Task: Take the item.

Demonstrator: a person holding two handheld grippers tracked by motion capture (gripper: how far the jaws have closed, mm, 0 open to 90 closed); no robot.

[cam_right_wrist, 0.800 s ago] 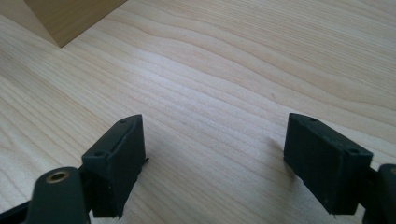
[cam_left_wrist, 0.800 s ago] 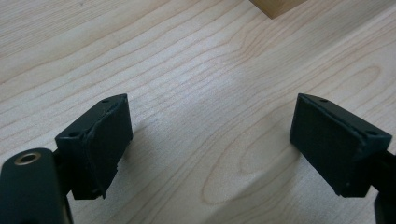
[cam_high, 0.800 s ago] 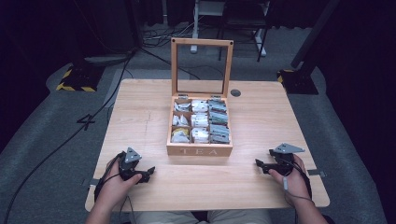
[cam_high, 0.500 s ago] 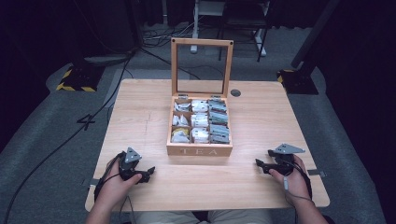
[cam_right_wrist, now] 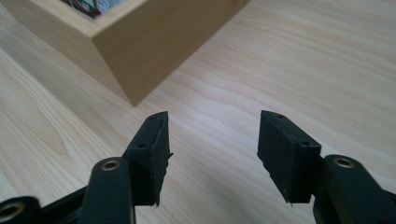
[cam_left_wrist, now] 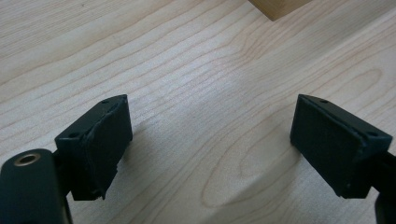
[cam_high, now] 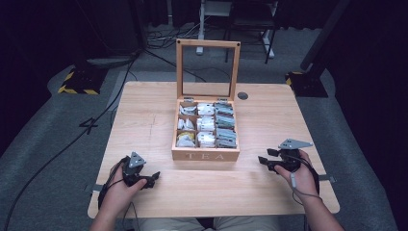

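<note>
Desk (cam_high: 144, 115): pale wood top, grain running left to right; a dark round grommet (cam_high: 243, 96) sits in it near the far edge.

Tea box (cam_high: 206, 155): wooden, lettered TEA on its near wall, standing at the middle of the desk. Glass-paned lid (cam_high: 208, 70) raised upright at the far side. Interior divided into compartments in three columns, each holding tea bags (cam_high: 206, 124): pale packets in the left and middle columns, grey-green packets in the right column.

Left hand-held gripper (cam_high: 153, 177): held by the left hand (cam_high: 118, 190) at the near left of the desk, well apart from the tea box, pointing right. In the left gripper view its jaws stand wide apart with bare desk between them, gripping nothing.

Right hand-held gripper (cam_high: 264, 160): held by the right hand (cam_high: 300, 175) at the near right of the desk, pointing left toward the tea box's near right corner, near it but not touching. In the right gripper view its jaws stand partly open, nothing between them.
</note>
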